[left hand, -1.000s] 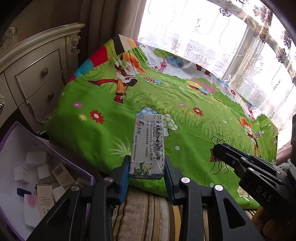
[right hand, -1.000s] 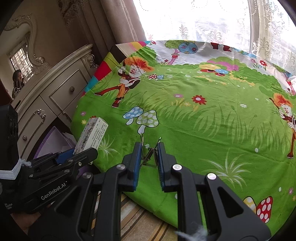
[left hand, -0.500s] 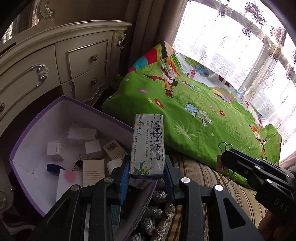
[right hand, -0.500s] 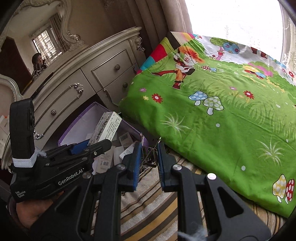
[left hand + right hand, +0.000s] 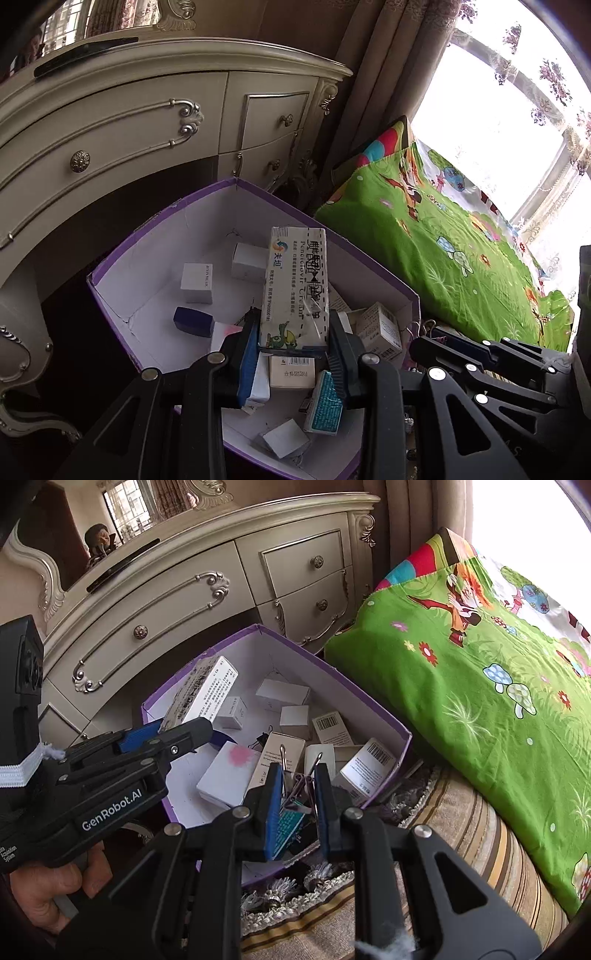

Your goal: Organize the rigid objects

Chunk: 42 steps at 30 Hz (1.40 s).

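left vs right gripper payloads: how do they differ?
Left gripper clamps a long printed carton; right gripper pinches a small purple binder clip. Carton sticks far past the pads; clip barely does. Left jaws stand wider. Both are shut, over the purple box.

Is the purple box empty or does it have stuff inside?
Not empty. The purple box has no lid on, and many small cartons lie scattered over its white bottom.

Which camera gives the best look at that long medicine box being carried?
The left wrist view: the medicine box fills the centre, printed face toward the camera, clamped by the left gripper above the purple box. The right wrist view shows it only slantwise, from the side, partly hidden by that gripper.
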Each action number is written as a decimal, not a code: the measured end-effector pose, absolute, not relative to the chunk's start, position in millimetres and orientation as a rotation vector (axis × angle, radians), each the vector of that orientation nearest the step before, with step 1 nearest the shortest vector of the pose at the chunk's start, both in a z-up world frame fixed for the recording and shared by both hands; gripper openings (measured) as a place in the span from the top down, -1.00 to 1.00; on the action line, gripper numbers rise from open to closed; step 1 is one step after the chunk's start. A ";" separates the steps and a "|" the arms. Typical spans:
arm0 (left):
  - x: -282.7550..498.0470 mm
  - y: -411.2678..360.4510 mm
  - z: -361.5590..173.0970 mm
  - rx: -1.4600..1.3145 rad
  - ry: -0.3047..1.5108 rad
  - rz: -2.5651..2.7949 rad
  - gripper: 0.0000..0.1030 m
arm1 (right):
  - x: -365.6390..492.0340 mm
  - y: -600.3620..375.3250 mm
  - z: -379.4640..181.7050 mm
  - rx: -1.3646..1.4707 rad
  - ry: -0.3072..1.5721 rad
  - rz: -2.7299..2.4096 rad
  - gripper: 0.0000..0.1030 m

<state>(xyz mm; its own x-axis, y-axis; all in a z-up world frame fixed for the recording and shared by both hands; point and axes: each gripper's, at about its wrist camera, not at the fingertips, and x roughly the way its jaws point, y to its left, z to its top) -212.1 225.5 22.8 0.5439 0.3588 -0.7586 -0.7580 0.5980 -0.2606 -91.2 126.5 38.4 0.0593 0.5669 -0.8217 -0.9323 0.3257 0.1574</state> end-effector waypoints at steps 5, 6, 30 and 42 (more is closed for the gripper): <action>-229.9 239.6 4.6 -0.673 0.734 0.754 0.32 | -99.7 141.8 30.4 -0.524 0.958 1.218 0.59; -232.6 239.6 1.0 -0.679 0.744 0.757 0.32 | -101.2 143.1 30.2 -0.529 0.954 1.220 0.59; -259.5 168.2 -6.2 -0.530 0.861 0.805 -0.61 | -144.3 81.6 41.8 -0.583 0.743 1.177 -0.43; -256.5 165.7 5.8 -0.493 0.824 0.806 -0.67 | -144.2 70.8 34.5 -0.565 0.738 1.178 -0.45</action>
